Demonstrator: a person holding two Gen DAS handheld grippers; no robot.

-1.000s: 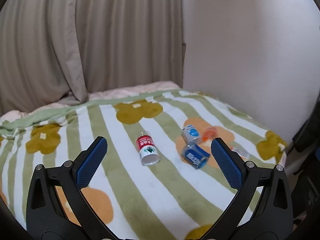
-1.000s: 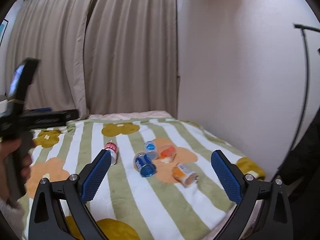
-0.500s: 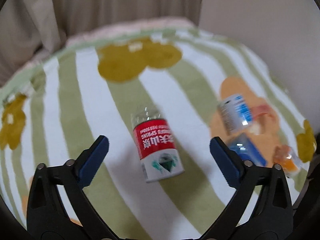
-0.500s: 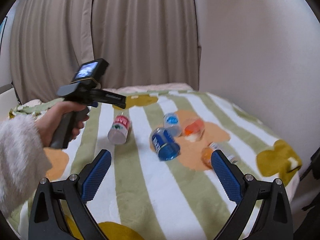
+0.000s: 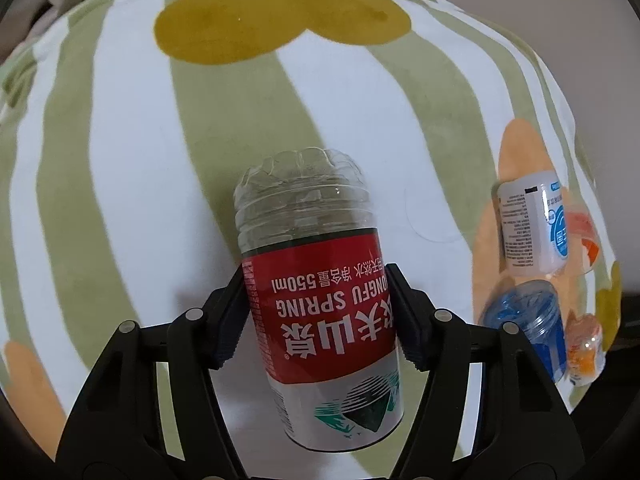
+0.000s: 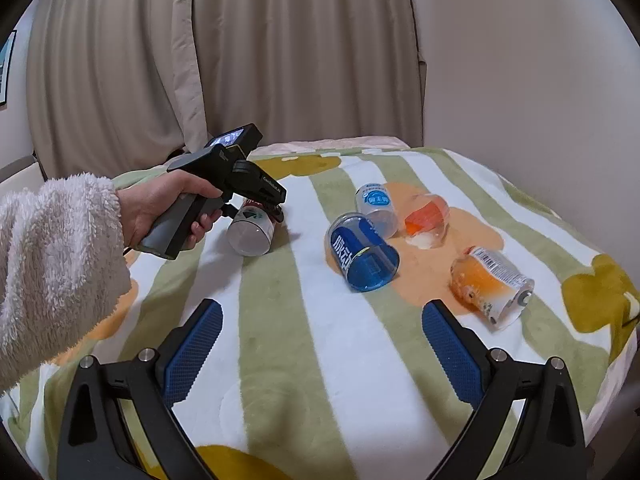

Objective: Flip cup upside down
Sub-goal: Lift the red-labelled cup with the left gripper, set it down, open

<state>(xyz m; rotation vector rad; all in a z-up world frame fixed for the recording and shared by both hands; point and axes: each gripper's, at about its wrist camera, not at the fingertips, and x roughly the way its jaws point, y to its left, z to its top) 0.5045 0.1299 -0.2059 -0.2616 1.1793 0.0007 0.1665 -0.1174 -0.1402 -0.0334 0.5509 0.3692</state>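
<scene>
One red-labelled cup (image 5: 320, 312), a cut-down clear bottle with a red and white label, lies on its side on the striped blanket (image 5: 132, 148), and it sits squarely between the fingers of my left gripper (image 5: 316, 316). Both blue pads (image 5: 228, 320) press against the red band of the label, one on each flank, so I record this gripper as clamped on the cup. Its ribbed clear base points away from my left camera; the open cut rim faces toward it. From my right wrist view the same cup (image 6: 251, 229) shows beneath the handle in my left hand (image 6: 168, 208), with the rim facing that camera. My right gripper (image 6: 322, 350) hangs above the near part of the blanket, fingers spread wide and holding nothing, well apart from the cup. Four other cups lie to the right: a blue cup (image 6: 362, 258) on its side, a white-and-blue cup (image 6: 376, 204) just behind it, an orange-tinted cup (image 6: 426, 220) beside that, and an orange-labelled cup (image 6: 492, 284) nearest the blanket's right edge.
</scene>
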